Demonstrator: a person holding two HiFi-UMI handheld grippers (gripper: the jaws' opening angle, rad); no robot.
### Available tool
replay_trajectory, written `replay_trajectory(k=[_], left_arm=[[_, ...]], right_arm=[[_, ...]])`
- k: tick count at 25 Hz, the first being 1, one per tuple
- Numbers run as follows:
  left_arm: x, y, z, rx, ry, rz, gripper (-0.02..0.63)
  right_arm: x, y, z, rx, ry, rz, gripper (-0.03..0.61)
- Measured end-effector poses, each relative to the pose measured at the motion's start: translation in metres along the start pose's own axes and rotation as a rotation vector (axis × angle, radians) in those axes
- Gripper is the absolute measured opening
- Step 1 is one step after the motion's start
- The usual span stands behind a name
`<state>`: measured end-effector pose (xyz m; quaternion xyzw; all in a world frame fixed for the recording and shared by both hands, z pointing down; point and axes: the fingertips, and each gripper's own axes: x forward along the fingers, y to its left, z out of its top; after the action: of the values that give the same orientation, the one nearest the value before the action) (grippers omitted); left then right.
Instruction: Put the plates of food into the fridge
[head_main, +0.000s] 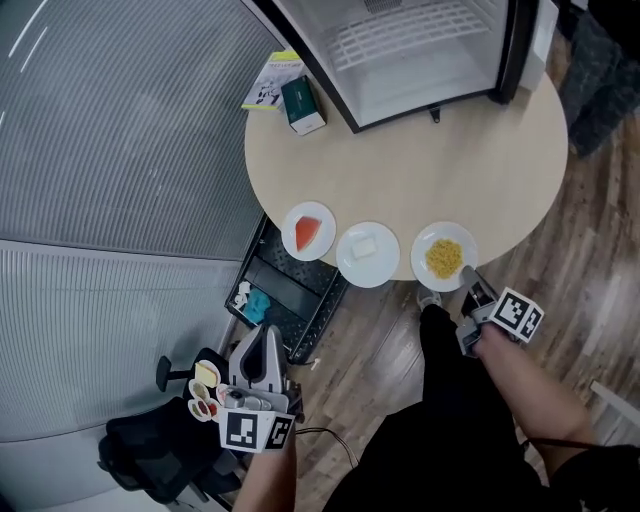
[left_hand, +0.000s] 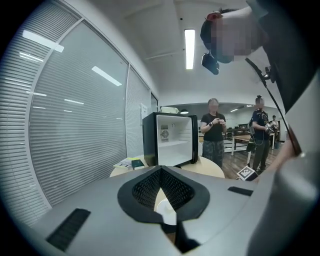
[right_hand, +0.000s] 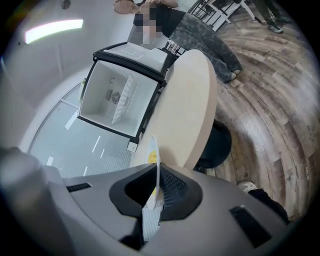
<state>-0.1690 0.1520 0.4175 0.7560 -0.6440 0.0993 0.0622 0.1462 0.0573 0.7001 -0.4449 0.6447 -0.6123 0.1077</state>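
Yellow-food plate (head_main: 424, 262) at table edge (head_main: 497, 256), rim clenched by right hand-held gripper (head_main: 468, 276); left hand-held gripper (head_main: 266, 336) closed.

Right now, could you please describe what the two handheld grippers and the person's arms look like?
The left gripper and right gripper are grey-shelled, with black ribbed pads lining the tongs. Each carries a white cube printed with black square markers. The forearms are bare of sleeves.

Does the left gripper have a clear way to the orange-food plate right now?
Probably yes. The orange-food plate is the leftmost, with nothing between it and the left gripper, though its shut jaws must open first. The right gripper clamps the yellow-food plate.
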Motion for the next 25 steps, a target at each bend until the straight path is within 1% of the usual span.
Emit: replay_trajectory(k=[4, 8, 12, 16, 19, 25], left_arm=[[0.009, -0.009, -0.005, -0.042, 0.004, -0.035, 0.003], [0.019, -0.010, -0.013, -0.047, 0.018, -0.052, 0.003], [0.036, -0.003, -0.009, -0.113, 0.008, -0.050, 0.003], [0.058, 0.002, 0.002, -0.092, -0.008, -0.071, 0.003], [0.072, 0.005, 0.010, -0.093, -0.015, -0.073, 0.003], [0.100, 0.006, 0.038, -0.058, -0.032, -0.090, 0.003]], right_arm=[[0.001, 0.011, 0.016, 0.007, -0.022, 0.009, 0.018], [0.006, 0.019, 0.031, 0.031, -0.060, 0.050, 0.018], [0.009, 0.034, 0.040, 0.080, -0.080, 0.110, 0.018], [0.020, 0.056, 0.053, 0.120, -0.105, 0.156, 0.018], [0.024, 0.075, 0.066, 0.146, -0.119, 0.179, 0.018], [0.041, 0.121, 0.102, 0.136, -0.127, 0.244, 0.018]])
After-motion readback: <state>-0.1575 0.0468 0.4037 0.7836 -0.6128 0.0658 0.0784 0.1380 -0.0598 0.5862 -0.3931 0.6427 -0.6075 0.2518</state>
